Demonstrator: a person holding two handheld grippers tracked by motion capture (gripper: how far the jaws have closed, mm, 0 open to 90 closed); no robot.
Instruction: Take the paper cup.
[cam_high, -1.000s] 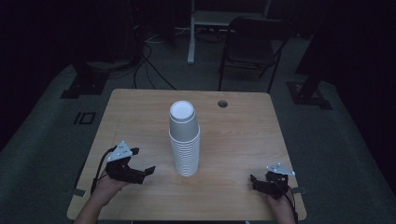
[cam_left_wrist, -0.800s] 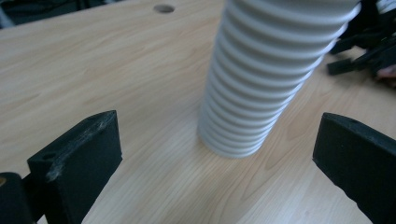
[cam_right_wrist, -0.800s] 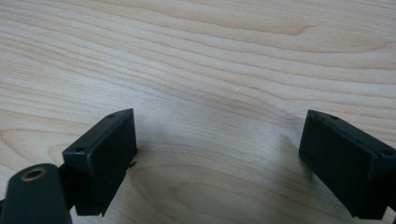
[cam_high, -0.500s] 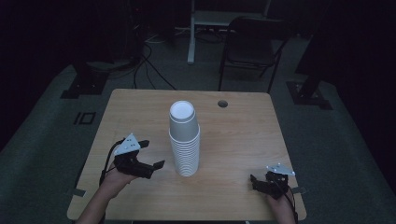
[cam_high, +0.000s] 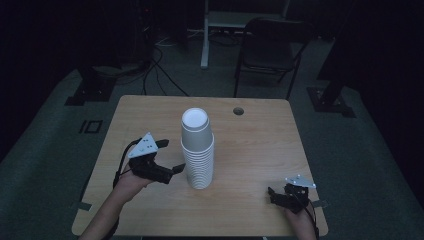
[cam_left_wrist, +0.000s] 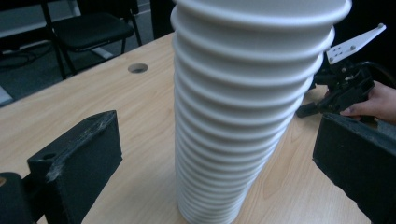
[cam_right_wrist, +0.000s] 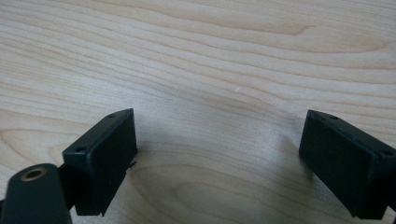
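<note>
A dim lab or studio-like workroom. A plain wooden table (cam_high: 260, 150) with a cable hole (cam_high: 238, 111) stands on grey carpet. Beyond the table sit a black folding chair (cam_high: 270, 50) and a white desk leg (cam_high: 205, 35); cables (cam_high: 160, 65) and black stand bases (cam_high: 92, 87) lie to its far left.

Dim high view, brighter close-ups

The high view is dark and grainy, its corners fading to black; only the table (cam_high: 260, 150) catches soft overhead light. The left gripper view is brighter, the stack of cups (cam_left_wrist: 243, 107) slightly blurred, without glare. The right gripper view shows sharp wood grain and faint shadows beneath blurred jaws.
</note>
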